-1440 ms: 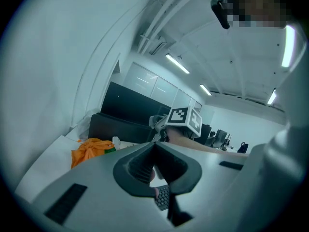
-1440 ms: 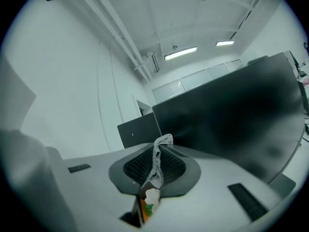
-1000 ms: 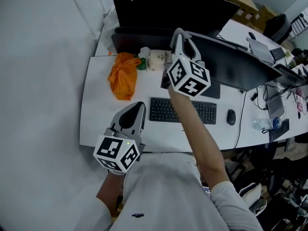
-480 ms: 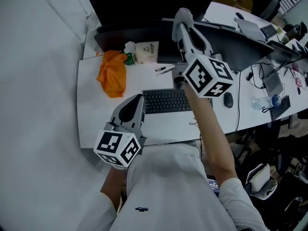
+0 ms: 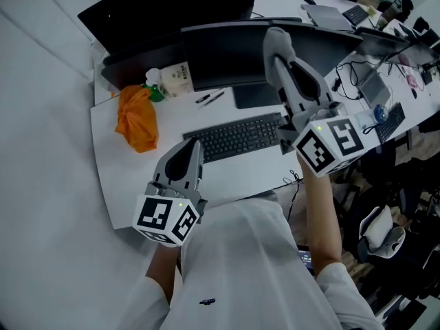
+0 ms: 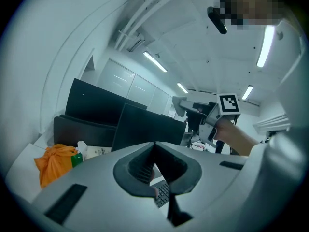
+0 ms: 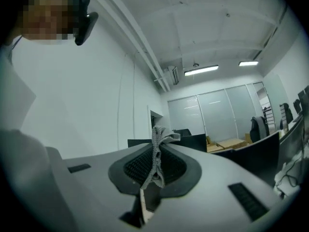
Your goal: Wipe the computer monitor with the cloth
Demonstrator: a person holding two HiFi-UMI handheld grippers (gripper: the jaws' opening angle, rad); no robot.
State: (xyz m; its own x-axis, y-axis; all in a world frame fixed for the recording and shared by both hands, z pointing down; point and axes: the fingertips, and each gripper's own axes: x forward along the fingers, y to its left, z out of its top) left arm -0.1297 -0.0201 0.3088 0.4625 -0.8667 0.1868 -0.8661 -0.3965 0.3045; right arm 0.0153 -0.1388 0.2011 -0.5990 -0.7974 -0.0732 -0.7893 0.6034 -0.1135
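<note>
The dark computer monitor [image 5: 220,53] stands at the back of the white desk [image 5: 110,150], with a second dark screen [image 5: 165,9] behind it. My right gripper [image 5: 276,36] is raised over the monitor's upper right part and is shut on a small grey cloth [image 5: 273,45]. In the right gripper view the cloth [image 7: 156,151] hangs pinched between the jaws. I cannot tell whether it touches the screen. My left gripper [image 5: 192,145] is shut on nothing and hovers low over the desk's front edge, near the keyboard [image 5: 234,136]. The left gripper view shows the monitor [image 6: 145,127] ahead.
An orange bundle [image 5: 134,119], a white box [image 5: 177,80] and a green-capped bottle [image 5: 152,88] lie at the desk's left rear. Two pens [image 5: 210,97] lie by the monitor's foot. Further desks with laptops, cables and a water bottle [image 5: 378,115] fill the right.
My right gripper with the cloth has swung up and to the right across the monitor. The left gripper has stayed near the desk's front edge.
</note>
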